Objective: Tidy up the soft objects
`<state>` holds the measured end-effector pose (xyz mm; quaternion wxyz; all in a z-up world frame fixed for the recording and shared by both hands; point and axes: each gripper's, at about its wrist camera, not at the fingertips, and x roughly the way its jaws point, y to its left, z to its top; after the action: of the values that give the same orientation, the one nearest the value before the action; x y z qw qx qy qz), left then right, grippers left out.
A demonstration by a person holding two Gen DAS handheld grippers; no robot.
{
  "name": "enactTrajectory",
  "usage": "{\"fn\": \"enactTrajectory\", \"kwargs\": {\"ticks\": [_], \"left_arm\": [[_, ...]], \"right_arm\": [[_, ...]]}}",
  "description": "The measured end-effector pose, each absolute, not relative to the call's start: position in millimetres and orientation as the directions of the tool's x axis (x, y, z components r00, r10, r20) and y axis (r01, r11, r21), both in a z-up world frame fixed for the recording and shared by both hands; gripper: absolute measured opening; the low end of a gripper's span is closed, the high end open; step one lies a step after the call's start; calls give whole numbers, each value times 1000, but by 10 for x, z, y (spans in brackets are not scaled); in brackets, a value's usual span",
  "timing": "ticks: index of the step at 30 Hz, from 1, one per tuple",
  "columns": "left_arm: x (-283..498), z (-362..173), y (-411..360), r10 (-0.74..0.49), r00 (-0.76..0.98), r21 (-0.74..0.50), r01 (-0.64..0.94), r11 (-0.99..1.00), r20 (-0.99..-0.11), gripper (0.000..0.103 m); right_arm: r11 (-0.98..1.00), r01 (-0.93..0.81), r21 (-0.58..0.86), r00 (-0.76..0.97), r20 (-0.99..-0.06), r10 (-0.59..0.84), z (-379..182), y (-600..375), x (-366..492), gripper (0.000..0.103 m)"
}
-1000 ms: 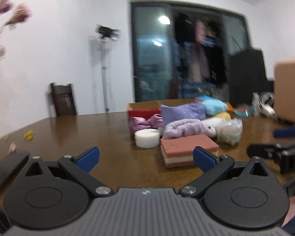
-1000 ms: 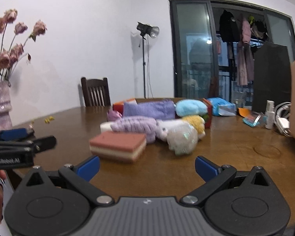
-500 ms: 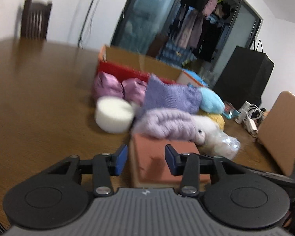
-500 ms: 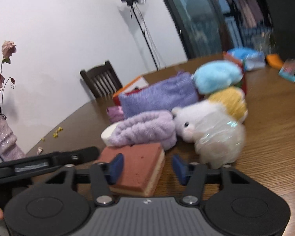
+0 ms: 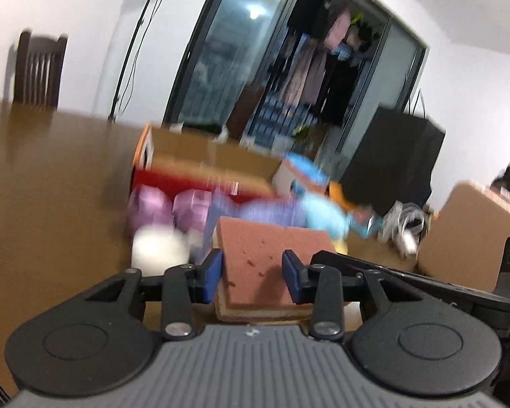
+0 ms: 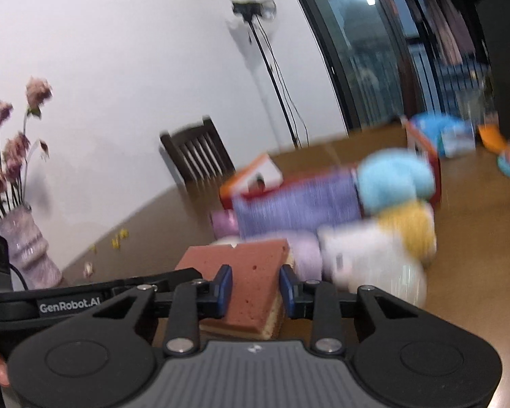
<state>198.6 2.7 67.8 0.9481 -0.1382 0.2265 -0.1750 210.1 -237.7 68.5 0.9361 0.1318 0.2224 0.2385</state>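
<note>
Left wrist view: the left gripper (image 5: 251, 277) has its blue pads on both sides of the pink sponge (image 5: 272, 255), where a second ago the jaws stood wide with nothing between them. The jaws are closing at this moment and the pads already press the sponge's flanks. The sponge sits at 12 o'clock from the gripper body, its near end raised toward the camera and apparently clear of the wooden table (image 5: 51, 187); blur makes this uncertain.

Right wrist view: the right gripper (image 6: 255, 289) shows the same change. Its jaws, wide a second ago, are closing on the same sponge from its other corner, pads in contact. The opposite tool's black arm lies at 9 o'clock.

Remaining soft items, the purple towel (image 6: 299, 204), blue plush (image 6: 394, 180), yellow plush (image 6: 408, 227) and white plush (image 6: 367, 258), lie heaped at 1 o'clock, beside the red-sided cardboard box (image 5: 200, 166).

Assessment: both tools have gone from approach to a shared grasp. The sponge is secured and, in my judgement, ready for carrying to the box. A two-point hold on compliant foam may bend or slip if the hands diverge.
</note>
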Motion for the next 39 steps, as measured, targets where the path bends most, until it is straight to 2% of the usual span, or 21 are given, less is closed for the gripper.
{"fn": "enactTrajectory", "kwargs": {"ticks": [5, 10, 15, 20, 22, 25, 27, 34, 39], "left_arm": [[2712, 1321, 80, -386, 864, -311, 288, 906, -324, 39], [3881, 1657, 117, -349, 853, -283, 250, 926, -388, 39], [5113, 1286, 267, -322, 758, -344, 137, 929, -567, 37], [5682, 843, 196, -233, 720, -208, 125, 970, -654, 42], [5752, 741, 193, -208, 713, -168, 127, 977, -669, 48], [5718, 750, 242, -234, 714, -193, 140, 971, -660, 61], [5664, 814, 253, -193, 755, -139, 135, 981, -627, 74], [5428, 1005, 262, -181, 782, -117, 139, 983, -597, 75], [4953, 1248, 268, -158, 803, -83, 135, 987, -574, 82]], "right_arm": [[836, -435, 333, 779, -326, 535, 1267, -2423, 2890, 30], [826, -427, 367, 744, -377, 552, 1627, -2348, 4127, 30], [850, -356, 389, 674, -523, 522, 1489, -2135, 5415, 30], [875, -270, 401, 587, -652, 480, 891, -1888, 6230, 29], [872, -240, 427, 557, -675, 484, 707, -1838, 6389, 28], [873, -228, 432, 530, -696, 484, 519, -1782, 6419, 26], [870, -222, 440, 510, -708, 488, 461, -1762, 6435, 27], [877, -278, 392, 587, -653, 478, 938, -1872, 6205, 32], [893, -326, 311, 655, -607, 450, 1476, -2133, 5675, 47]]}}
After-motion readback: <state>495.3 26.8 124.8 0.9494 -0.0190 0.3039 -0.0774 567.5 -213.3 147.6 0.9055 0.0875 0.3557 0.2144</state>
